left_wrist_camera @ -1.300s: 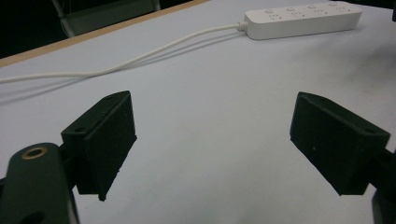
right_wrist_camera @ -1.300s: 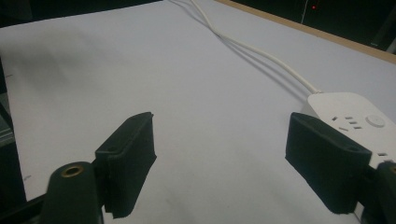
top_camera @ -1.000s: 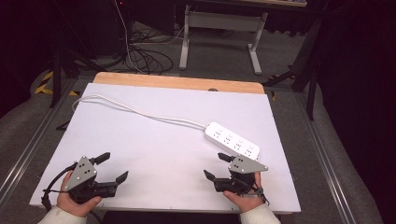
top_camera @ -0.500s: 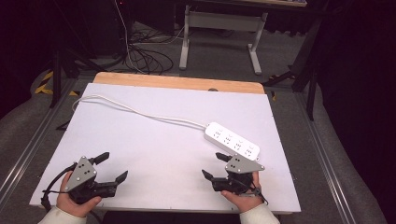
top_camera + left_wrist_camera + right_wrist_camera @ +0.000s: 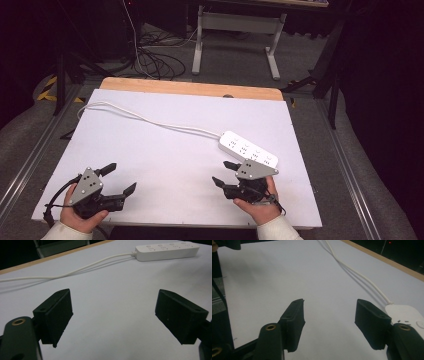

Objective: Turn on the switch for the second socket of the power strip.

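A white power strip point(image 5: 248, 149) lies at the right of the white table top point(image 5: 175, 145), and its white cord point(image 5: 150, 120) runs off to the far left corner. My right gripper point(image 5: 223, 173) hovers just in front of the strip, pointing left; its jaws have just been closing and still stand apart with nothing between them point(image 5: 328, 320). The strip's end point(image 5: 405, 315) sits beside its right jaw. At the near left my left gripper point(image 5: 119, 177) is held low over the table, open wide and empty point(image 5: 113, 317), with the strip point(image 5: 166, 251) far ahead of it.
A wooden edge point(image 5: 190, 89) borders the table's far side. Beyond it on the dark floor lie tangled cables point(image 5: 155, 60) and a grey metal stand point(image 5: 240, 30). Metal rails point(image 5: 30, 160) flank the table left and right.
The right gripper's jaws have narrowed a little. Both hands stay where they were, and the power strip and cord have not moved.
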The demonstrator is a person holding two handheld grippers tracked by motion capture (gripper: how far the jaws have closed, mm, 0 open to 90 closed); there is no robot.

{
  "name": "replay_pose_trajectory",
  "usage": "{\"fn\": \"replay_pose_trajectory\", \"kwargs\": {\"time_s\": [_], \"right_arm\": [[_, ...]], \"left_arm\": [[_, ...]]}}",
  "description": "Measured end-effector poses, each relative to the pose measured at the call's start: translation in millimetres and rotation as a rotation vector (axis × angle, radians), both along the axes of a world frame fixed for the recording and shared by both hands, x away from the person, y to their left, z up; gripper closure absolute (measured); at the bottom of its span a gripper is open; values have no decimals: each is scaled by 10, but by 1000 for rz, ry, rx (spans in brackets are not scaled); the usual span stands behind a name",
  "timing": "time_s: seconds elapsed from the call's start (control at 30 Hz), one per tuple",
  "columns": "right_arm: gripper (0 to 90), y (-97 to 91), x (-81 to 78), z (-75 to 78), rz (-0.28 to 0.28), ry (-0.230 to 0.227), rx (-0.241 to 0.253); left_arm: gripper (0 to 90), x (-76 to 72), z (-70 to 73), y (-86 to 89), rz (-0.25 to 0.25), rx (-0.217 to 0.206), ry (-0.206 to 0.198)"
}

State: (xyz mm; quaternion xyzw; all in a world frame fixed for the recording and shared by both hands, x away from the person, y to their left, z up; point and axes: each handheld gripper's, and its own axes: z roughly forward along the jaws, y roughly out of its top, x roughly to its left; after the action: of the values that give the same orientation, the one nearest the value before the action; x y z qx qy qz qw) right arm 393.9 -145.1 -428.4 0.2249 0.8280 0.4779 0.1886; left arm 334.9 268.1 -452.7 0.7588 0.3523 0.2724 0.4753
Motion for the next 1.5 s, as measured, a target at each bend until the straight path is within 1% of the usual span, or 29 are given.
{"fn": "replay_pose_trajectory", "kwargs": {"time_s": [0.13,0.33,0.43,0.47,0.6,0.63,0.67,0.7,0.73,0.8,0.83,0.9,0.93,0.97,1.0,1.03,1.1,1.2,1.23,1.3,1.37,1.5], "right_arm": [[426,21,6,48,8,-4,-9],[454,25,42,122,14,-8,-11],[474,34,63,148,25,-4,-17],[503,39,75,155,35,8,-24],[534,38,94,166,33,18,-31],[579,31,104,182,33,22,-32],[604,25,112,193,33,24,-32],[604,25,112,193,33,24,-32],[637,19,119,207,29,31,-31],[725,4,150,236,32,49,-28],[787,-7,171,260,35,60,-16],[803,-7,178,271,35,64,-17],[826,-4,189,285,32,64,-26],[879,2,207,315,20,62,-43],[879,2,207,315,20,62,-43],[899,1,217,331,17,60,-50],[900,3,240,358,8,62,-57],[900,-1,287,392,-14,73,-63],[900,-8,323,414,-27,81,-74],[900,-12,340,426,-33,83,-75],[900,-32,397,458,-53,88,-78],[900,-55,464,480,-72,97,-81]], "left_arm": [[150,-2,-1,-1,0,-1,2],[150,-1,-2,-2,0,0,3],[150,-3,-3,-4,0,0,3],[150,-2,-3,-4,1,1,3],[151,-1,-5,-5,0,1,4],[151,-5,-9,-13,4,-8,10],[151,-3,-9,-13,2,-3,9],[151,-3,-10,-15,1,-3,10],[151,-2,-8,-12,-1,5,8],[151,0,-8,-14,-1,6,9],[151,0,-8,-13,-1,7,10],[151,1,-8,-11,0,7,10],[151,1,-8,-10,0,8,10],[151,3,-8,-10,1,8,10],[151,3,-8,-8,-1,10,11],[151,3,-8,-8,-1,12,9],[151,1,-9,-11,-2,11,9],[151,0,-8,-15,-5,15,6],[151,-1,-7,-16,-5,17,6],[151,-1,-8,-16,-5,16,8],[151,3,-9,-14,-5,15,10],[151,5,-10,-14,-4,16,9]]}}
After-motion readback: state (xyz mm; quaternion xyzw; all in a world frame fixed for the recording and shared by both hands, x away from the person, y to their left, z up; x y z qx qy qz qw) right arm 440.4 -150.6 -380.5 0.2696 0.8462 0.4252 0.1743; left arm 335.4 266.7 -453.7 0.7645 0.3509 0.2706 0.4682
